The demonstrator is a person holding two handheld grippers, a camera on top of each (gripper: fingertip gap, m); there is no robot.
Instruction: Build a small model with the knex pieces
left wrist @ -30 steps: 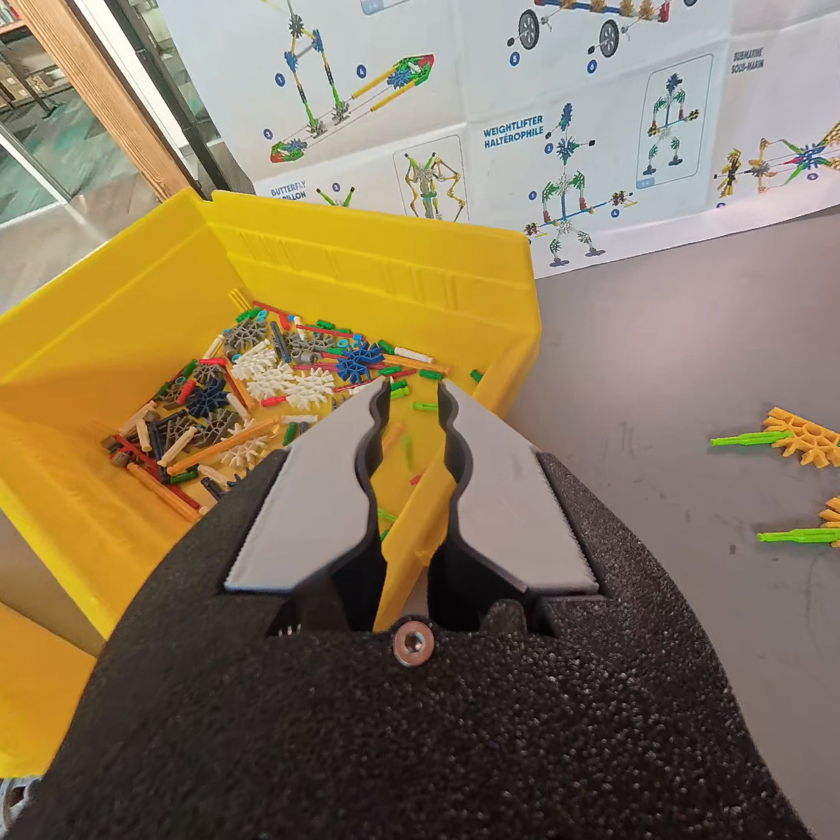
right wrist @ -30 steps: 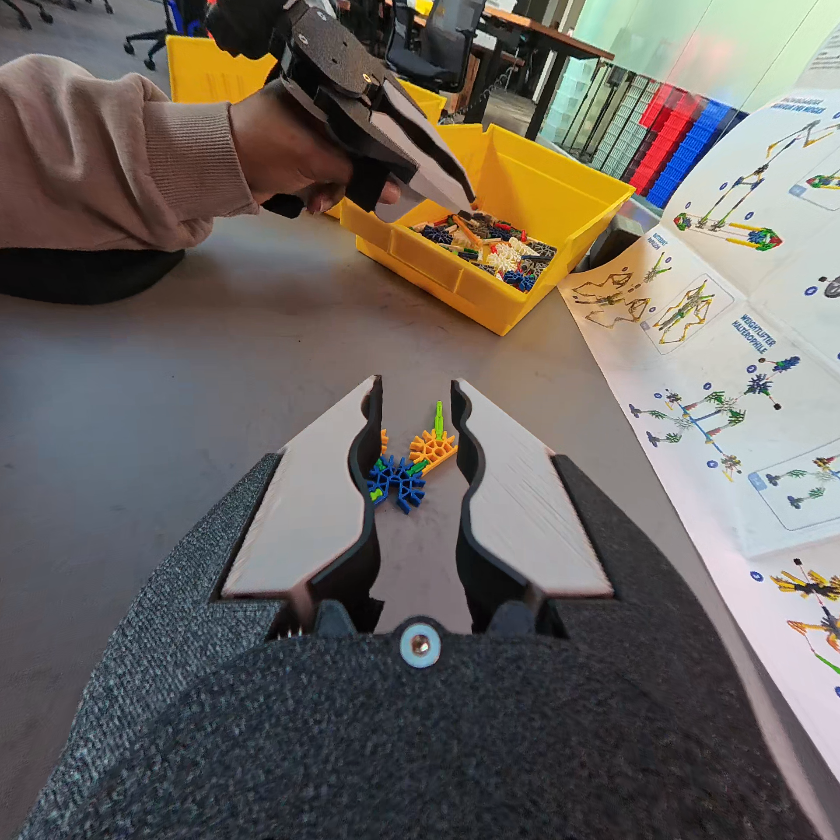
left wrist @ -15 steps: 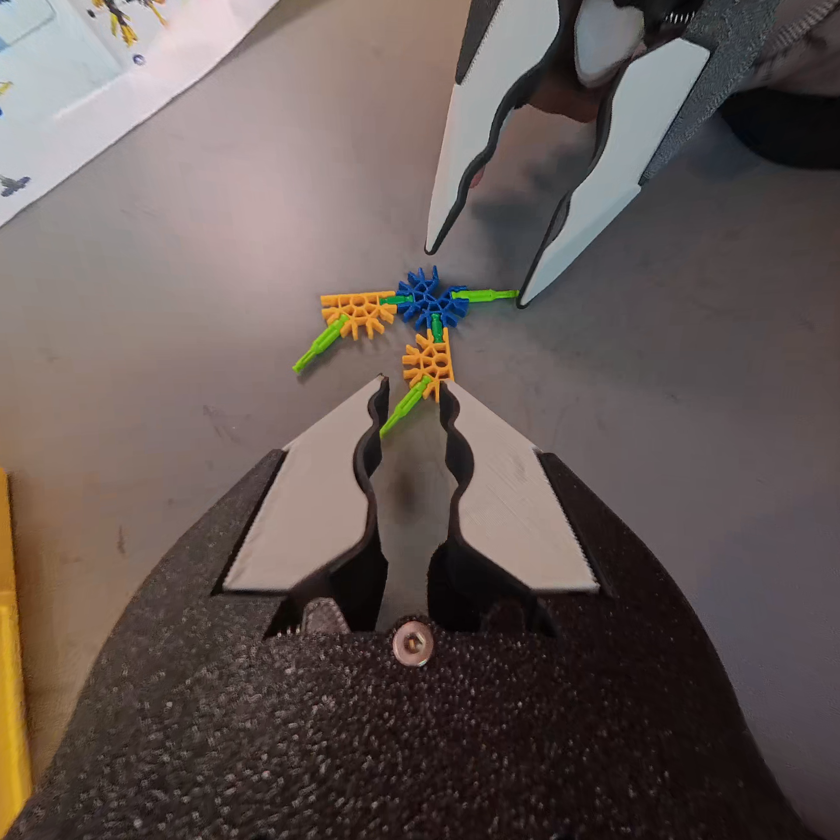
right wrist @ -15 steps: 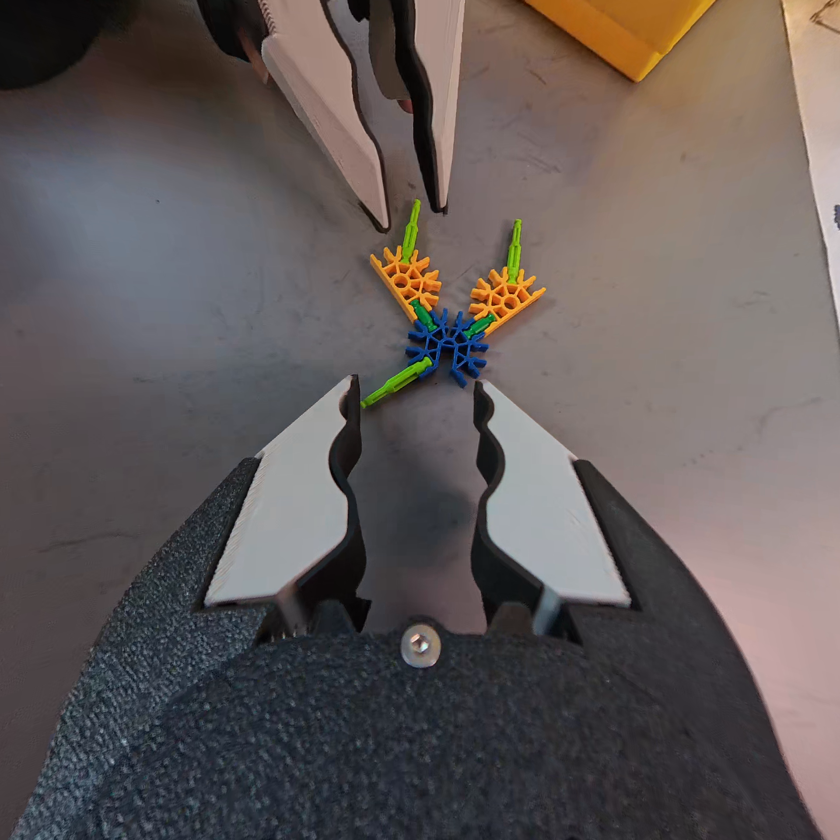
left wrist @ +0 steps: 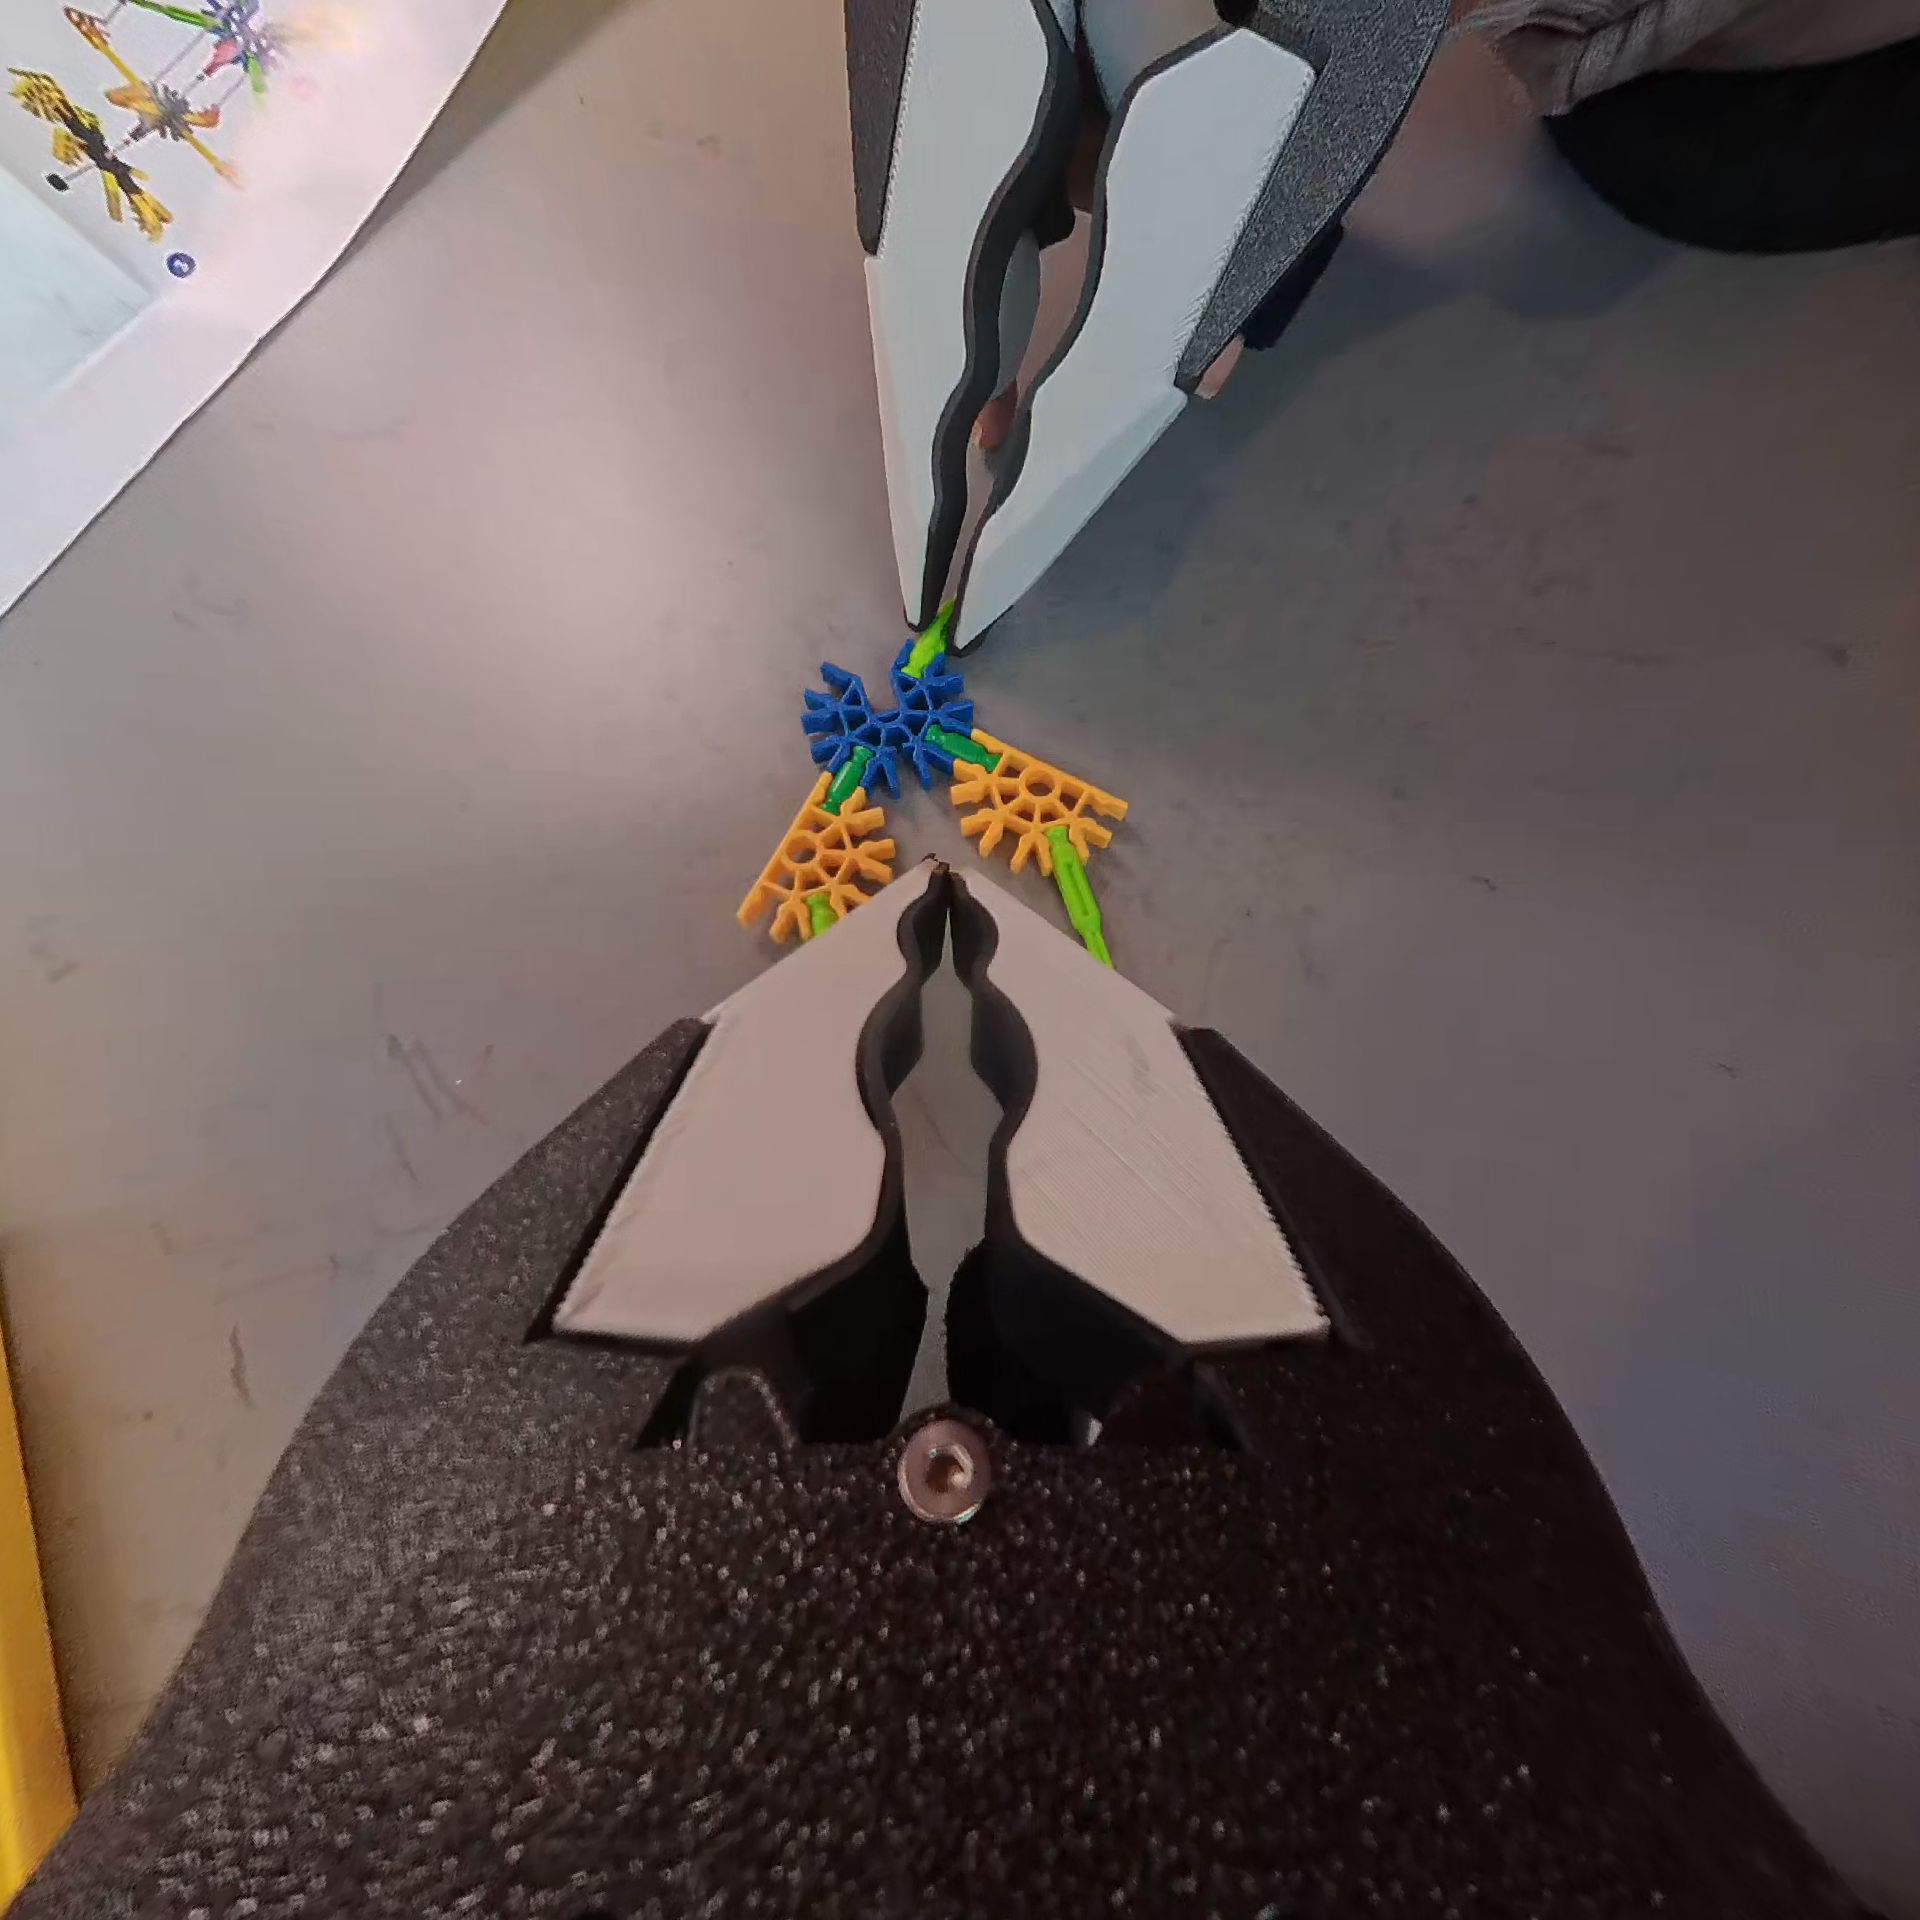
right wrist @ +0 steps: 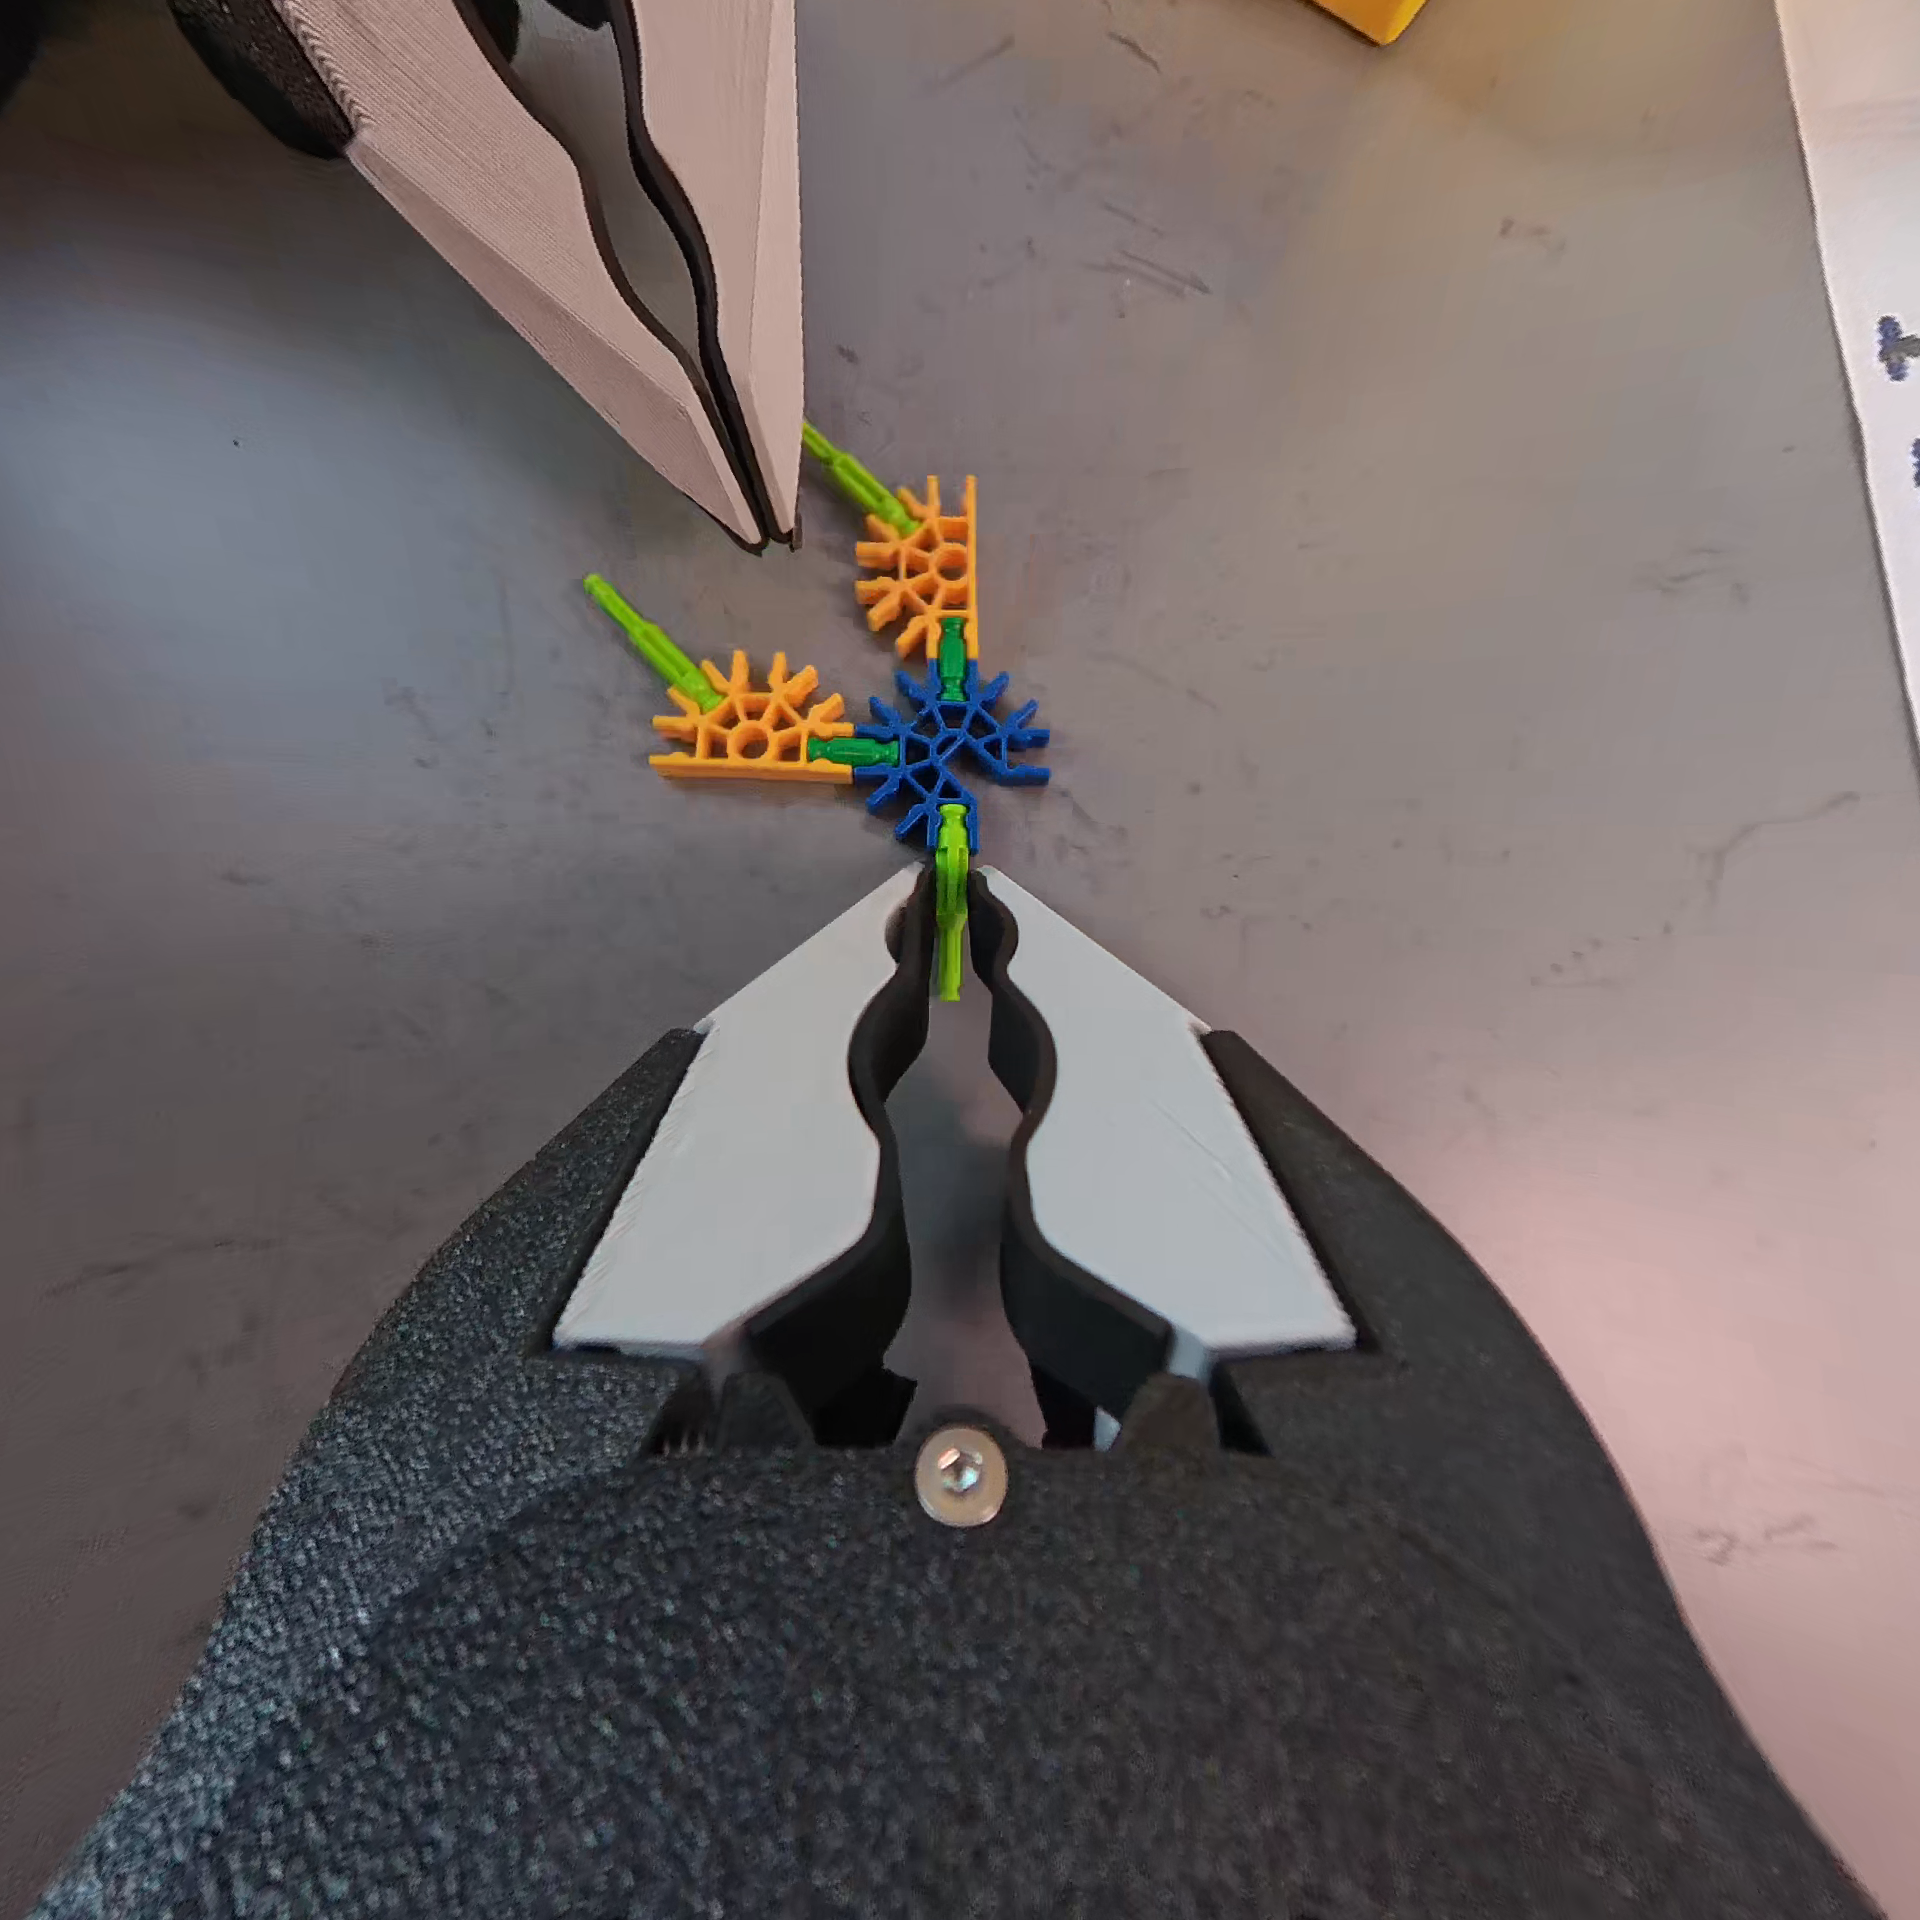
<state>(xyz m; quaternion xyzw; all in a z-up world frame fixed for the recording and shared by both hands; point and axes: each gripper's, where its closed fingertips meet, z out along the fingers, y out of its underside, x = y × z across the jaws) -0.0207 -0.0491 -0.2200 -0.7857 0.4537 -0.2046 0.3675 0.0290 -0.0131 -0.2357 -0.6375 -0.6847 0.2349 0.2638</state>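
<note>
Blue connector (right wrist: 954, 746) lies flat on the grey table (right wrist: 1455, 831), light-green rod (right wrist: 950, 914) pinched in the right gripper (right wrist: 948, 883). Half a second ago those jaws stood wide, clear of it. Left gripper (left wrist: 943, 883), jaws now closed empty, sits between two orange connectors (left wrist: 821, 862). Yellow bin (right wrist: 1361, 16): only a corner shows, contents hidden.
</note>
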